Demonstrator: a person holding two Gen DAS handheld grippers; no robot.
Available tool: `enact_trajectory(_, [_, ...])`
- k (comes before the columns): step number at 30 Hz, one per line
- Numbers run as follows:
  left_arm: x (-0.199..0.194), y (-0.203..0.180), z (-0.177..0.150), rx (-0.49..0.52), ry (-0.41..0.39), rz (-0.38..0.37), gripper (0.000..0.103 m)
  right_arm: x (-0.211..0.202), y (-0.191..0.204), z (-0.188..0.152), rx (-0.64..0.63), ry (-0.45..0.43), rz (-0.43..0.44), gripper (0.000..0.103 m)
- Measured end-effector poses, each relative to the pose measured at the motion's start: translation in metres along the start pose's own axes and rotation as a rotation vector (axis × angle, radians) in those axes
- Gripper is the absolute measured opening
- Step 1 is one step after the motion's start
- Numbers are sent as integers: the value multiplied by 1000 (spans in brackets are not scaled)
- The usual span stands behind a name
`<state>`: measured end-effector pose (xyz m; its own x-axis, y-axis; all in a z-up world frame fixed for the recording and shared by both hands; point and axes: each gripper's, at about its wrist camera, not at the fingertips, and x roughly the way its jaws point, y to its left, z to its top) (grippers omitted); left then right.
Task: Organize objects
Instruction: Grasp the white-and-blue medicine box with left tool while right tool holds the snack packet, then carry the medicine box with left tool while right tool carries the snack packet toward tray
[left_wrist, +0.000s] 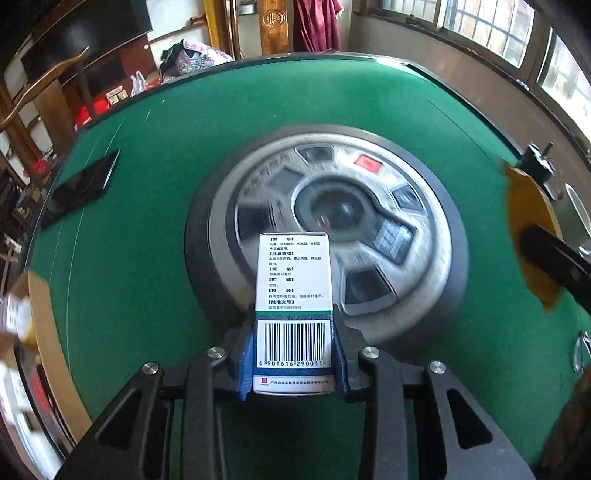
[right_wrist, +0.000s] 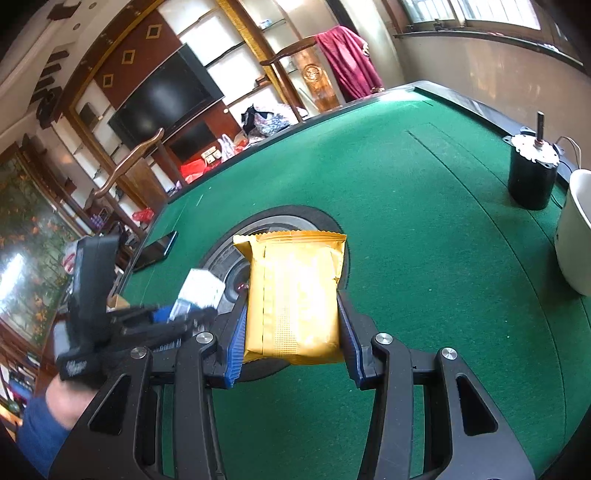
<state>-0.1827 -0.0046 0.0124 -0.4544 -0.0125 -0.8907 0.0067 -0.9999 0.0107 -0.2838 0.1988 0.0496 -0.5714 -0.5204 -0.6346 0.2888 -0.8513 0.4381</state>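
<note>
The left claw is gripping a white medicine box at its barcode end, its blue pads pressing both long sides; the box is projecting forward toward 12 o'clock, printed face up, above the green counter; beyond the box, at 12 to 1 o'clock, the round silver control hub is sitting in the counter's centre, appearing motion-blurred; a black phone is lying flat at 10 o'clock near the counter edge; at 3 o'clock the gold snack packet is showing partly, held off the felt by the other tool

The right claw is closing on that gold snack packet, pads contacting its left and right edges, the crimped seal pointing toward 12 o'clock; the packet is hanging clear of the counter, over the near rim of the hub; at 9 o'clock the left claw is appearing blurred with the white box in it; a black cylindrical motor is standing upright at 2 o'clock; a white bowl is sitting just beside it at 3 o'clock; the phone is lying at 10 o'clock
</note>
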Motion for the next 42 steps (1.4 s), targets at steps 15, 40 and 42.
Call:
enact_trajectory(15, [-33, -4, -87, -59, -185, 42, 34, 34, 49, -33, -228, 132, -17, 44])
enact_trajectory(40, [-60, -2, -87, -38, -322, 85, 34, 36, 63, -46, -286, 126, -33, 44])
enact_trajectory(42, [-63, -2, -87, -36, -334, 90, 34, 36, 63, -46, -287, 124, -36, 44])
